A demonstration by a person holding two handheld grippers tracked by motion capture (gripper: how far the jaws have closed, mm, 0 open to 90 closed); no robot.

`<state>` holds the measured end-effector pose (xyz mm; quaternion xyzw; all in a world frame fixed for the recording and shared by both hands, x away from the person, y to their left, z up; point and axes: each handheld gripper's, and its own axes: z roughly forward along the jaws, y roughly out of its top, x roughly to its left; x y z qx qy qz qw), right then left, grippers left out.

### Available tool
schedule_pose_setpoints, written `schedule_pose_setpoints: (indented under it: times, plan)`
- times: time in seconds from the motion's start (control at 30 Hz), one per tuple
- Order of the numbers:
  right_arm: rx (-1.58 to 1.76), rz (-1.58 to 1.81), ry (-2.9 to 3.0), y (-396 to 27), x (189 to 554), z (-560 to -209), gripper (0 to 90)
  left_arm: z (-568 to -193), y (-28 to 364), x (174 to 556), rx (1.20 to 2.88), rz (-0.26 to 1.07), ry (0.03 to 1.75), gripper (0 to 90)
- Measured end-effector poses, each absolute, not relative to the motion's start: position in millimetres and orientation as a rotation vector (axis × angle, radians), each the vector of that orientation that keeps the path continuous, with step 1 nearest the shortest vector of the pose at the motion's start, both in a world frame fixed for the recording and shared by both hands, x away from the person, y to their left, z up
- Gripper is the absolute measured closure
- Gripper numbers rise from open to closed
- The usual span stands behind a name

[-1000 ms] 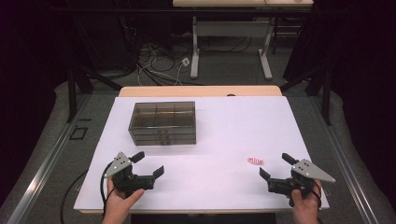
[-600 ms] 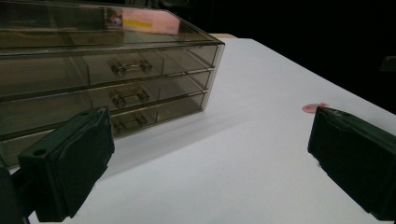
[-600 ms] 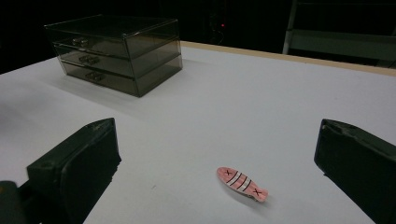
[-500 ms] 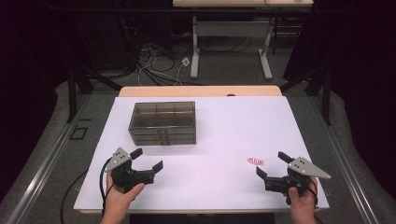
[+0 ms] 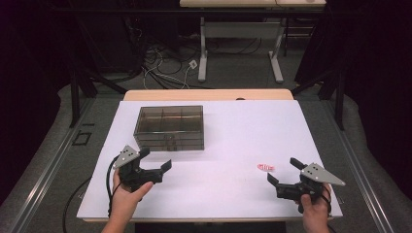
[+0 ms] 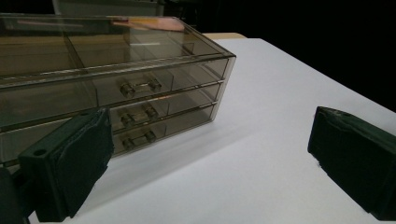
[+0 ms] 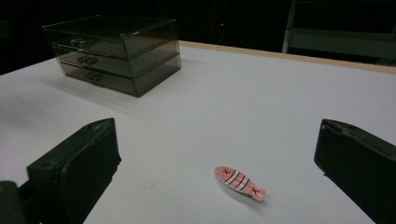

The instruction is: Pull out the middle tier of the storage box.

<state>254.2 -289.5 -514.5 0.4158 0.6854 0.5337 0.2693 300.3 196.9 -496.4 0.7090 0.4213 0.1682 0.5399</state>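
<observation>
While held wide apart, hand-held gripper (image 5: pixel 283 171) empty.

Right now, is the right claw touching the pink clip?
Apart. In the right gripper view the open right claw has bare table on both sides of the pink clip; neither jaw reaches it.

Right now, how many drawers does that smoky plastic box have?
3, stacked in the box front: top drawer, middle drawer under it, bottom drawer lowest. Each has a small handle. All look shut.
</observation>
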Motion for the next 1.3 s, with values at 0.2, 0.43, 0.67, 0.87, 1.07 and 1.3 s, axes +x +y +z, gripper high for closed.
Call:
schedule_pose_setpoints:
  times: [0.2, 0.43, 0.67, 0.87, 1.07, 1.3]
  plan:
    - [1.122, 1.437, 1.848, -290, 254, -515, 0.0, -497, 190, 308, 1.678, 0.364, 1.052, 1.7]
    - [1.117, 1.436, 1.844, -290, 255, -515, 0.0, -495, 184, 315, 1.663, 0.355, 1.117, 1.6]
    - [1.114, 1.446, 1.849, -291, 254, -515, 0.0, -496, 177, 322, 1.658, 0.341, 1.154, 2.9]
    - [1.113, 1.443, 1.852, -292, 254, -515, 0.0, -499, 170, 327, 1.662, 0.323, 1.167, 4.6]
    - [1.114, 1.436, 1.849, -293, 254, -515, 0.0, -502, 165, 332, 1.657, 0.278, 1.19, 9.1]
    - [1.106, 1.434, 1.851, -293, 255, -515, 0.0, -504, 163, 334, 1.654, 0.264, 1.205, 15.6]
